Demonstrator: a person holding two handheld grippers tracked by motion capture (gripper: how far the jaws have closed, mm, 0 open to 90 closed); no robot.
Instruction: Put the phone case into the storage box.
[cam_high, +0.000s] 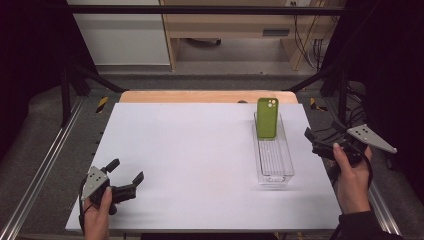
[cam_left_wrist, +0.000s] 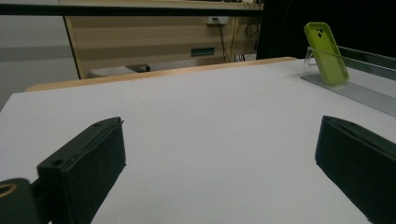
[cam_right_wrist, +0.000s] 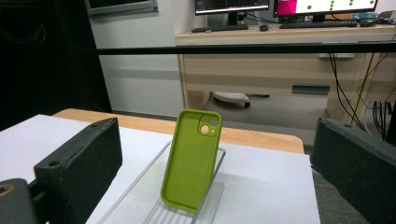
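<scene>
A white sheet covers the table (cam_high: 200, 165), with a strip of bare wood showing along its far edge. Beyond it stand a pale wooden desk (cam_right_wrist: 280, 70) carrying monitors and a keyboard, loose cables hanging at its side, and a white cabinet (cam_high: 122, 37); black frame bars cross overhead.

The left gripper (cam_high: 125, 180) rests low at the near left corner of the table, its jaws spread wide with nothing between them. Ahead of them lies bare white surface, and the green phone case (cam_left_wrist: 327, 53) stands well off, beyond the jaw on the right side of the left gripper view.

The right gripper (cam_high: 312, 137) is held just off the table's right edge, jaws likewise wide apart and holding nothing. In its own view the green phone case sits ahead between the two jaws, leaning nearly upright against the far end wall of a clear plastic tray (cam_high: 275, 165).
</scene>
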